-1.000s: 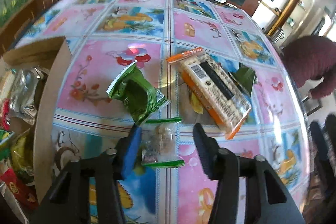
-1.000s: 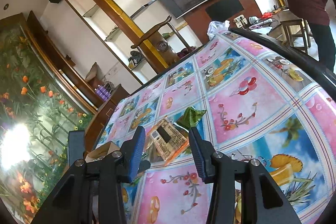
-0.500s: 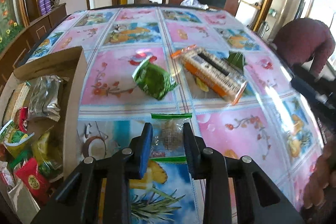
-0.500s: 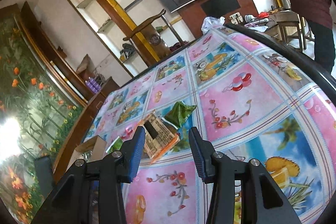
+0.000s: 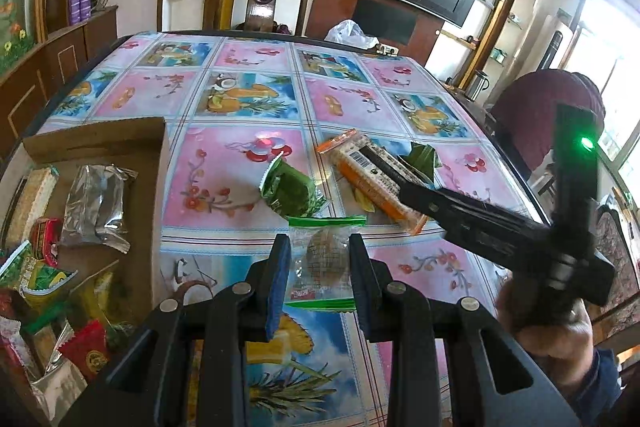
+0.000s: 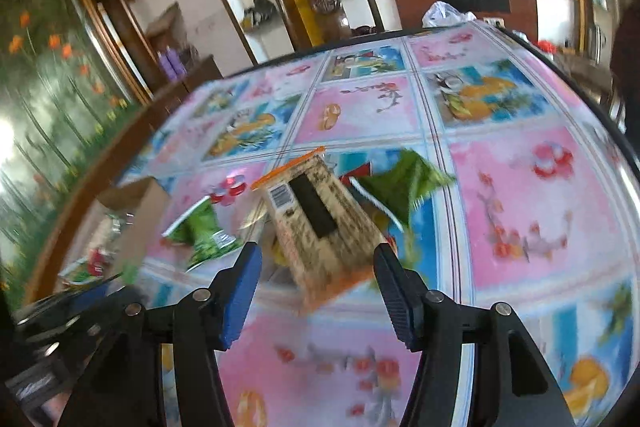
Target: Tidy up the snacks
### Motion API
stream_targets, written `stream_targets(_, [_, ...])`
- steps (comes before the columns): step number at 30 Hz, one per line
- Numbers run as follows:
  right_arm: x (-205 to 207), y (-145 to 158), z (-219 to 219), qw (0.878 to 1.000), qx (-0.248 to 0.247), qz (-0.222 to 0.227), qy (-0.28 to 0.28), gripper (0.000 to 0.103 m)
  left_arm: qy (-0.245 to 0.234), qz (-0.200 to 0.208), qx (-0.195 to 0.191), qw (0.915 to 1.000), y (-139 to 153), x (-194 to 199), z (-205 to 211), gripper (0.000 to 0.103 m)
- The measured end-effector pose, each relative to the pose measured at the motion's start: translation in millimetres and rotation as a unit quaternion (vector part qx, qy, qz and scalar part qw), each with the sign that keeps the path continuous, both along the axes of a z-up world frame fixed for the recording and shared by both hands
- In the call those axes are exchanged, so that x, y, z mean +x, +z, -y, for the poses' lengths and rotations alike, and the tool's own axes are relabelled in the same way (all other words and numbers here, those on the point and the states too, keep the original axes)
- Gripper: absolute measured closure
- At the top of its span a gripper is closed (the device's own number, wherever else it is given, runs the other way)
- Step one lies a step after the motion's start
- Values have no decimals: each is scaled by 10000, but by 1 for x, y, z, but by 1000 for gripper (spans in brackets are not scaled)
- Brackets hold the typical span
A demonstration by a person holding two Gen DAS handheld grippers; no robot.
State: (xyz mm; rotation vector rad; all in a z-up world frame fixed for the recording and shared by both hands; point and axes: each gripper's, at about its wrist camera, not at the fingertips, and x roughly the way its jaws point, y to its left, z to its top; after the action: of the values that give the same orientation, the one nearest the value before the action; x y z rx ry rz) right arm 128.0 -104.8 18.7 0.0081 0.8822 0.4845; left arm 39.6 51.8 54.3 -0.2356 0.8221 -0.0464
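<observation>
Table (image 5: 248, 95): box (image 5: 152, 187), green packet (image 5: 292, 191), cracker pack (image 5: 372, 175)

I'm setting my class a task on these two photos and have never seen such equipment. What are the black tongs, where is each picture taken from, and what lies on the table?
No robot here: a person holds a two-fingered gripper in each hand, each carrying a camera looking along its fingers. In the left wrist view, the left gripper has closed on a clear-wrapped round snack. Beyond lie a green packet and an orange cracker pack on the patterned table. A cardboard box at the left holds other snacks. In the right wrist view, the right gripper is open, fingers either side of the cracker pack, not gripping it.
</observation>
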Motion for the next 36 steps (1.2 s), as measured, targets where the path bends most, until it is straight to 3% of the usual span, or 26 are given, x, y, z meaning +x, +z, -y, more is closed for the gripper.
stream_targets(9, [28, 1, -50, 9930, -990, 468, 431, 32, 71, -88, -107, 9999, -2, 2, -6, 75])
stream_targets(12, [42, -6, -54, 9932, -1031, 250, 472, 32, 60, -107, -107, 9999, -3, 2, -5, 75])
stream_targets(16, [36, -18, -58, 9913, -919, -79, 944, 32, 58, -116, -111, 9999, -3, 2, -5, 75])
stream_targets(18, [21, -23, -61, 9871, -1178, 79, 1080, 35, 54, -123, -109, 9998, -3, 2, -4, 75])
stream_targets(21, [3, -21, -53, 9885, -1245, 75, 859, 44, 50, -121, -83, 9999, -3, 1, -3, 75])
stream_targets(29, [-35, -16, -16, 9954, -954, -22, 70, 45, 17, -105, 25, 9999, -4, 1, 0, 75])
stream_targets(33, [-59, -16, -19, 9923, -1227, 109, 116, 45, -28, -106, 78, 9999, -4, 1, 3, 75])
stream_targets(36, [-58, -15, -17, 9932, -1148, 96, 151, 45, -30, -102, 158, 9998, -5, 1, 6, 75])
